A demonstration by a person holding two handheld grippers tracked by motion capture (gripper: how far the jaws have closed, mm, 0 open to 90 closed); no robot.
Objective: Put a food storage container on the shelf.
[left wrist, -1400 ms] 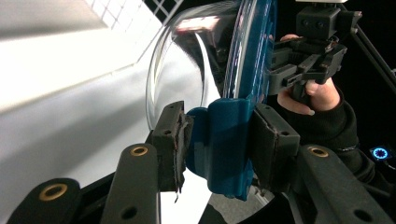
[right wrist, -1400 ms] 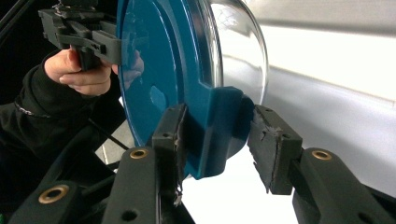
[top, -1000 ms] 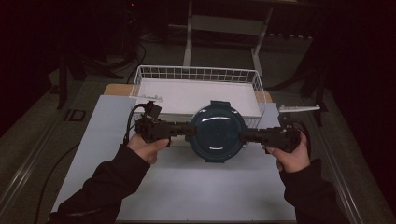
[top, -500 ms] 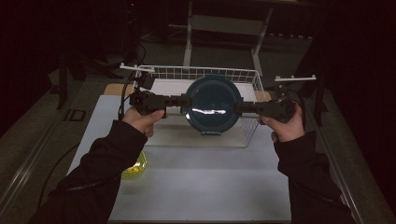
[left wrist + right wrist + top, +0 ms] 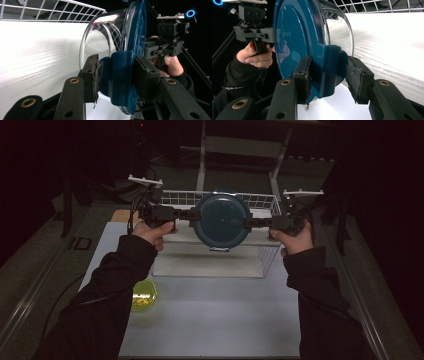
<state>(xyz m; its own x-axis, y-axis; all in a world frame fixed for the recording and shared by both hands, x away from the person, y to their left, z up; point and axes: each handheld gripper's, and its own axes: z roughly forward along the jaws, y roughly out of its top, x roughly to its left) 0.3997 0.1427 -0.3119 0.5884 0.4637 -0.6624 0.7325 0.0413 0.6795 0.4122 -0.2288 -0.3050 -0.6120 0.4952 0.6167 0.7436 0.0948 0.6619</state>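
High view: round clear container with dark-blue lid (image 5: 222, 220) held tilted above white wire basket (image 5: 267, 251), left gripper (image 5: 189, 213) and right gripper (image 5: 248, 223) clamped on opposite lid tabs; left gripper view: jaws pinching blue tab; right gripper view: same on other tab.

My fingers (image 5: 91, 75) are matte black with brass-coloured rivets. The lid (image 5: 222, 219) at frame centre is deep teal over a clear glass bowl (image 5: 338, 27). White wire basket (image 5: 260, 200), pale counter (image 5: 220, 310), yellow-green dish (image 5: 143, 296) lower left.
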